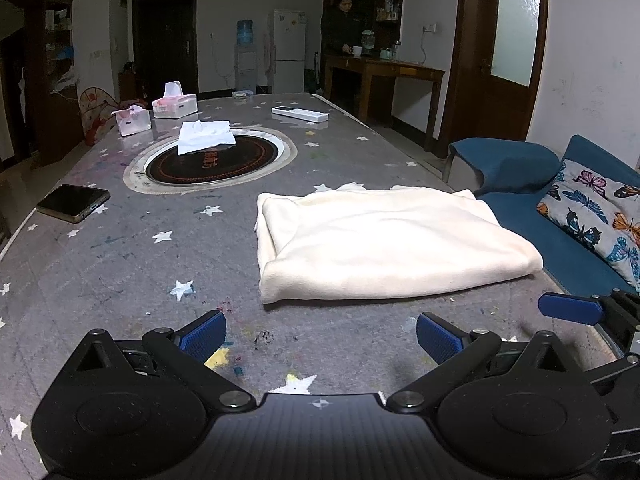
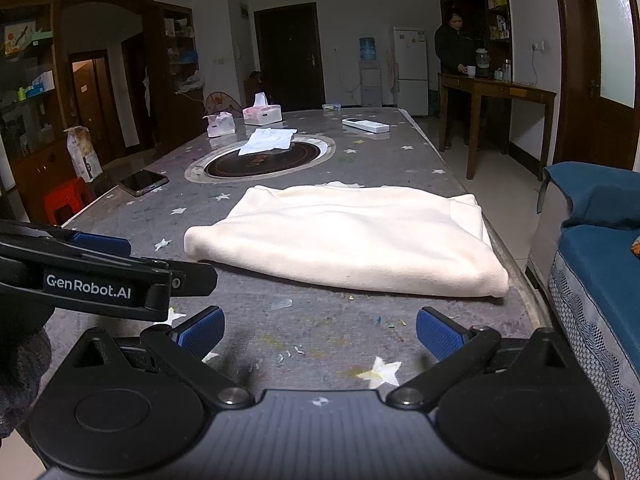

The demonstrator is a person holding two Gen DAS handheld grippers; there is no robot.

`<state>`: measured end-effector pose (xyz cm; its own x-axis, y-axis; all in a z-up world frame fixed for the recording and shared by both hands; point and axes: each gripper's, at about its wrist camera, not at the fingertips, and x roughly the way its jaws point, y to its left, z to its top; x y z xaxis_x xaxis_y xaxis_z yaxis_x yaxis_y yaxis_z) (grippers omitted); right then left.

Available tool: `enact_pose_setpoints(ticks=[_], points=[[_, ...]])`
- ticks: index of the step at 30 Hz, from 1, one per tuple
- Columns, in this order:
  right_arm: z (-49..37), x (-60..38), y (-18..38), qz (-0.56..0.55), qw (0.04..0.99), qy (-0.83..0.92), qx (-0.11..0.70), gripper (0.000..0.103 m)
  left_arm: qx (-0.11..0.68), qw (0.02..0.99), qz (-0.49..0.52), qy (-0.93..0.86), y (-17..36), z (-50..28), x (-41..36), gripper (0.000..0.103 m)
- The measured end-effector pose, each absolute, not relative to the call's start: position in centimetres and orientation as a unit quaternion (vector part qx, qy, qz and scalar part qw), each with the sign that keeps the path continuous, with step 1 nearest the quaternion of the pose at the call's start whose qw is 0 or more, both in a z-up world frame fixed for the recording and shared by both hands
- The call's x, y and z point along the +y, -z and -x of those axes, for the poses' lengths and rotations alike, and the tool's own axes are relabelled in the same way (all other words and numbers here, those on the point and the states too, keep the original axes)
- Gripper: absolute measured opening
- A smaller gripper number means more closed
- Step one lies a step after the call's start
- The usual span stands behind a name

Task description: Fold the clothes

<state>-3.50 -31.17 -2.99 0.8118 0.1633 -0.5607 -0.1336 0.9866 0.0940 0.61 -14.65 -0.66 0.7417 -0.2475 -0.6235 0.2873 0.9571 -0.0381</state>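
A cream garment (image 1: 384, 244) lies folded into a flat rectangle on the grey star-patterned table (image 1: 120, 264), near its right edge. It also shows in the right wrist view (image 2: 352, 240). My left gripper (image 1: 320, 336) is open and empty, hovering over the table just in front of the garment's near edge. My right gripper (image 2: 320, 334) is open and empty, also just in front of the garment. The right gripper's blue finger (image 1: 570, 308) shows at the right of the left wrist view. The left gripper's body (image 2: 92, 276) crosses the left of the right wrist view.
A phone (image 1: 74, 202) lies at the table's left. A round black inset (image 1: 212, 160) carries a white cloth (image 1: 206, 136). Two tissue boxes (image 1: 174, 104) and a remote (image 1: 300, 114) sit farther back. A blue sofa (image 1: 560, 216) adjoins the right edge. A person (image 1: 344, 24) stands at a far wooden table.
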Motion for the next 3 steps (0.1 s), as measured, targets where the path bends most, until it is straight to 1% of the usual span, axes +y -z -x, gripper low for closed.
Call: enact_pose_setpoints(ticks=[3], points=[[3.56,-31.07,2.97,-0.025,0.952,-0.079,0.296,0.103,0.330,0.933,-0.031,0.144,0.70,-0.56,-14.66,0.103]])
